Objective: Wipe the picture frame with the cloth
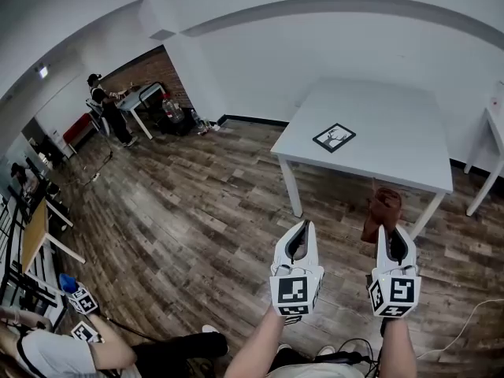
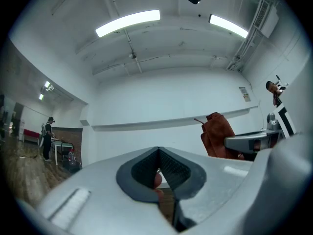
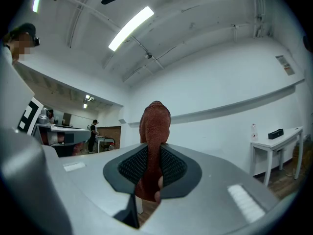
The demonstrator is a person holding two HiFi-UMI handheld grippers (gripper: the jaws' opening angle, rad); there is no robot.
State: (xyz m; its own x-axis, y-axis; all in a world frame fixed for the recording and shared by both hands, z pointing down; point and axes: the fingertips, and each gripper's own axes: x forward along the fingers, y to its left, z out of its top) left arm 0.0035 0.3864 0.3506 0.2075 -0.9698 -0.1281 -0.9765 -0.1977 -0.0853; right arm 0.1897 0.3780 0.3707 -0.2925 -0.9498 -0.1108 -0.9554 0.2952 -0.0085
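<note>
My right hand-held gripper [image 1: 387,231] is clamped on the rust-brown cloth [image 1: 383,211], which sticks up from between its jaws in a bunched fold, while my left hand-held gripper [image 1: 302,227] has its jaws pressed together with nothing between them. I hold both side by side above the wood floor [image 1: 197,211], short of the white surface [image 1: 394,132]. The picture frame [image 1: 334,138] lies flat on that surface near its front-left part, well apart from both grippers and the cloth.
</note>
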